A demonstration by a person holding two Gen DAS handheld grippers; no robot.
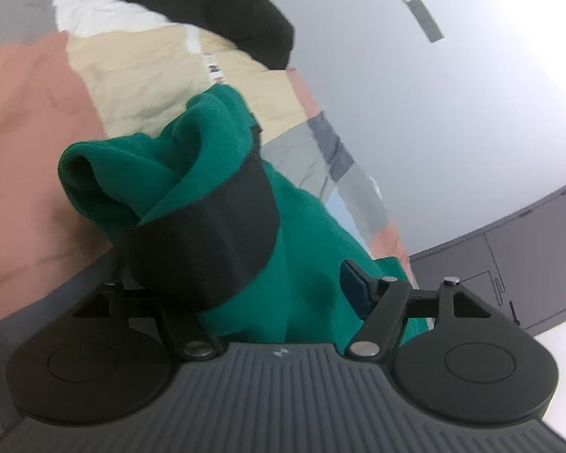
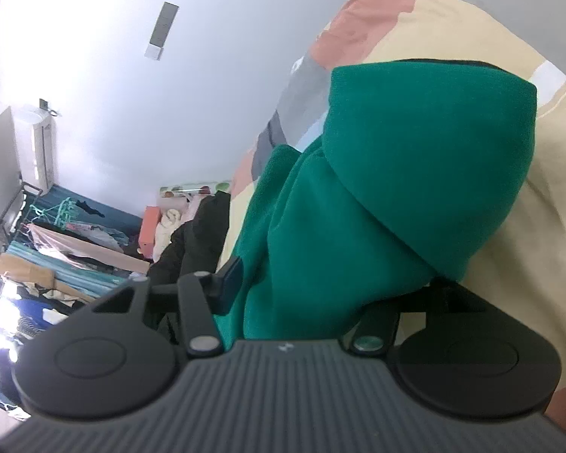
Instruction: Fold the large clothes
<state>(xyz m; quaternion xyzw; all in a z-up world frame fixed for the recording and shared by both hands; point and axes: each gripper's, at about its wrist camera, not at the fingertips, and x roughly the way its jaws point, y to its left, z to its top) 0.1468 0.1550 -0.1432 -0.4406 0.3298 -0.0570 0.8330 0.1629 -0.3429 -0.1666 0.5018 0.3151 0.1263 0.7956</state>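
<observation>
My left tool (image 1: 283,287) is tilted downward with its jaws spread, and the green garment (image 1: 305,249) is bunched between them; only its blue right-side finger (image 1: 356,283) shows clear, the other hidden under a black cuff (image 1: 207,234), so I can't tell whether it pinches the cloth. My right tool (image 2: 320,283) angles down too, jaws apart, green fabric heaped between and over them, grip again unclear. The garment lies on a bed with a pink, cream and grey patchwork cover (image 1: 26,120). A dark garment (image 1: 215,3) sits beyond.
</observation>
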